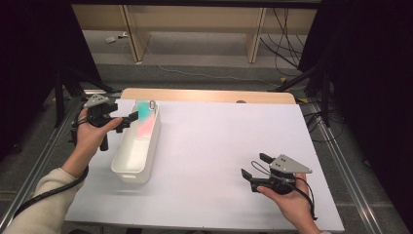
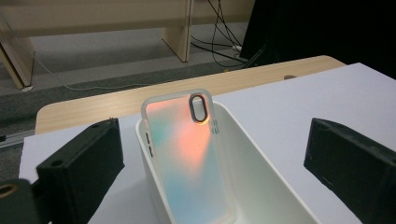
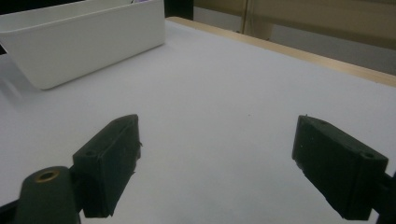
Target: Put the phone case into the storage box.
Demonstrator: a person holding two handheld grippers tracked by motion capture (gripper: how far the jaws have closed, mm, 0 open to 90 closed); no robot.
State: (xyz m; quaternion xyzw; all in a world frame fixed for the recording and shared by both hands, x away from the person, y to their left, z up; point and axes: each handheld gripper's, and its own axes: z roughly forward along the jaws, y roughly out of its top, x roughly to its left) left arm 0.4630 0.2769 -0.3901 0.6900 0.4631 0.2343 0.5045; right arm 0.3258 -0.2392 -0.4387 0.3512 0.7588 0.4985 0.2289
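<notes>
Right gripper (image 1: 255, 168) near-right on white tabletop (image 1: 219, 161), our jaws wide, nothing btwn. Left gripper (image 1: 130, 118) jaws wide too; translucent iridescent phone case (image 1: 145, 119) leans in white rectangular plastic bin (image 1: 127, 168), far-left.

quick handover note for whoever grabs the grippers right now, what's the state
Left gripper: open, jaws apart on either side of the phone case, not pressing it.
Right gripper: open, holding nothing, over the bare white table at the near right.
Phone case: leaning inside the white bin, at its far end, camera cutout up.
Done: case is in the bin and released.
Left: probably just draw the left gripper clear of the bin.
</notes>
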